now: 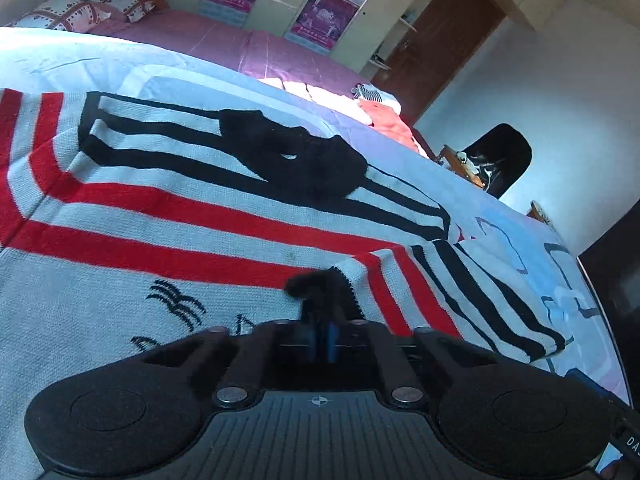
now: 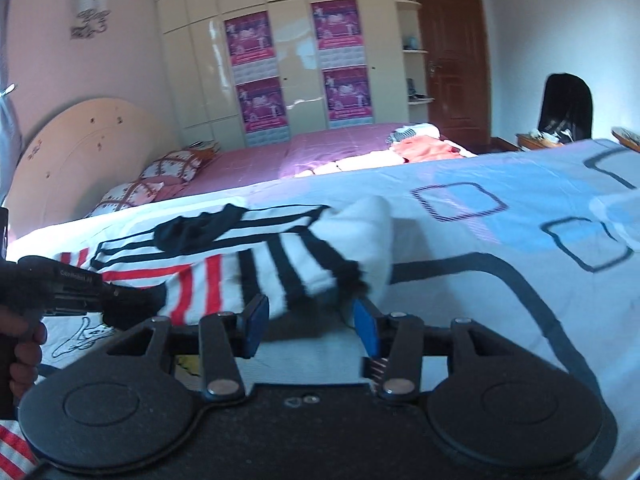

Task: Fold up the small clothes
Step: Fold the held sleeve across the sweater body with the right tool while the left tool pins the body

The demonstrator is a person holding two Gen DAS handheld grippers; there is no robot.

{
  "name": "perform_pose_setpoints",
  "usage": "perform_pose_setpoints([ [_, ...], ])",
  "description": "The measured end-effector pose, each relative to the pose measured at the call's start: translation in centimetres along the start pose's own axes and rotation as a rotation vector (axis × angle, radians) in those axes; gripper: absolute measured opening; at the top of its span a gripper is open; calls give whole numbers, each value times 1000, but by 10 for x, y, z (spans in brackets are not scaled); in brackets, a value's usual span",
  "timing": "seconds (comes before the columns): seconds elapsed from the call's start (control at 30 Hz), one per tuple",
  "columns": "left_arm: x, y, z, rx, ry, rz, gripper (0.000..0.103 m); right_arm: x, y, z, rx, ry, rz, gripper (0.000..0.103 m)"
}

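Striped knit sweater [image 1: 180,208] lying across the blue-patterned bedspread [image 2: 500,240], sleeve already folded over the body. L gripper [image 1: 322,334] is pinching the black cuff edge, jaws closed on it, looks like, though the view there is dark. R gripper [image 2: 310,322] is hovering just off the folded sleeve end, jaws partway apart, nothing between them. Step in hand: mid-fold. Next probably needs R to take an edge and both to carry it across.
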State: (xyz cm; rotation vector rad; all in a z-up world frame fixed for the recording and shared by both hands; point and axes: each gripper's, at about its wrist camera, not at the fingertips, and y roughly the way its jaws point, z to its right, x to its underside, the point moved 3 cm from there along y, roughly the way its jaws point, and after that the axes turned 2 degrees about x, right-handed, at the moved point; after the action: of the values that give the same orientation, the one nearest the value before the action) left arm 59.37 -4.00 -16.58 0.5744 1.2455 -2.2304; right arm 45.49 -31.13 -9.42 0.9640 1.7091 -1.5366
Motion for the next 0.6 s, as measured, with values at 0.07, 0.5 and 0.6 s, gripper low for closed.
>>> perform_pose_setpoints([
  [0.07,-12,-6,17,-2,78,52,3,2,-2,11,12,22,-2,46],
  [0.5,-43,-79,-26,-112,134,183,3,2,8,31,13,72,-27,46],
  [0.6,-27,-62,-49,-155,104,121,3,4,21,33,16,77,-60,45],
])
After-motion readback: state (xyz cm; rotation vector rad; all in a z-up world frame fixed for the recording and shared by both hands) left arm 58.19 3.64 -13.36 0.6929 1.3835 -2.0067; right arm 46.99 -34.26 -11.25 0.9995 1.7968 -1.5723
